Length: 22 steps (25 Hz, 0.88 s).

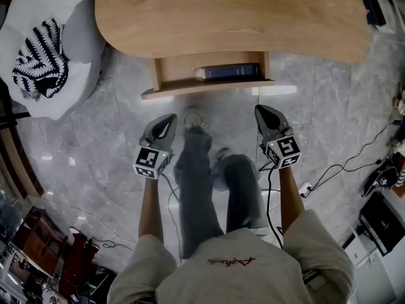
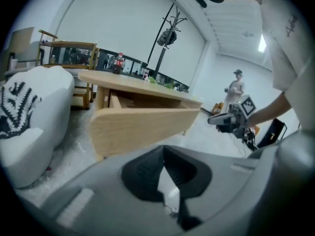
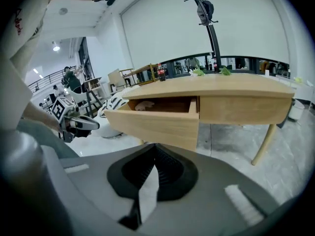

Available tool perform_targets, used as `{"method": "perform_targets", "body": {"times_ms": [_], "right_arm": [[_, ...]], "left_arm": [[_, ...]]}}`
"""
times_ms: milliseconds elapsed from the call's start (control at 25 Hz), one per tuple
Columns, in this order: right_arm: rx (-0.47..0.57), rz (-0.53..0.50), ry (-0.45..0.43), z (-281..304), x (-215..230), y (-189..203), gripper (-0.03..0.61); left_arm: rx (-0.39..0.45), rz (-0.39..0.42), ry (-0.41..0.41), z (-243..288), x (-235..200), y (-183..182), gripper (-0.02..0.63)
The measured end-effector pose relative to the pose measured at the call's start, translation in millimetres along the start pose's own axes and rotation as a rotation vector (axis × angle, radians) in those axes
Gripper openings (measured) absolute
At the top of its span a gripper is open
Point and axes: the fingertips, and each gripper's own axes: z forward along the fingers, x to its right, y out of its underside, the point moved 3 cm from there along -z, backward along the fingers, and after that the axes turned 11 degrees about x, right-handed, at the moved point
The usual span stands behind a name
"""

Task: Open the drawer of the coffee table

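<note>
The wooden coffee table (image 1: 228,11) fills the top of the head view, and its drawer (image 1: 209,87) stands pulled out toward me. A dark blue book (image 1: 229,72) lies inside the drawer. My left gripper (image 1: 166,120) hovers shut and holds nothing, below the drawer's left corner and clear of it. My right gripper (image 1: 261,113) is shut too, empty, below the drawer's right corner. In the left gripper view the drawer front (image 2: 142,124) sits ahead of the gripper (image 2: 165,154), with the other gripper (image 2: 229,119) to the right. The right gripper view shows the open drawer (image 3: 157,119) beyond the gripper (image 3: 153,154).
A white beanbag (image 1: 44,56) with a black-and-white knitted cloth (image 1: 39,59) sits left of the table. Cables and a power strip (image 1: 304,189) trail on the grey marble floor at right. My legs stand between the grippers. A person (image 2: 235,88) stands far off.
</note>
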Motion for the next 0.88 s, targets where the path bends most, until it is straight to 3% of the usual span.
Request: {"method": "perform_targets", "body": {"times_ms": [560, 880], "right_arm": [[0.025, -0.013, -0.004, -121, -68, -228, 0.005], [0.116, -0.043, -0.055, -170, -97, -342, 0.005]], "left_arm": [[0.021, 0.004, 0.031, -90, 105, -225, 0.0], [0.073, 0.034, 0.024, -116, 168, -333, 0.0]]}}
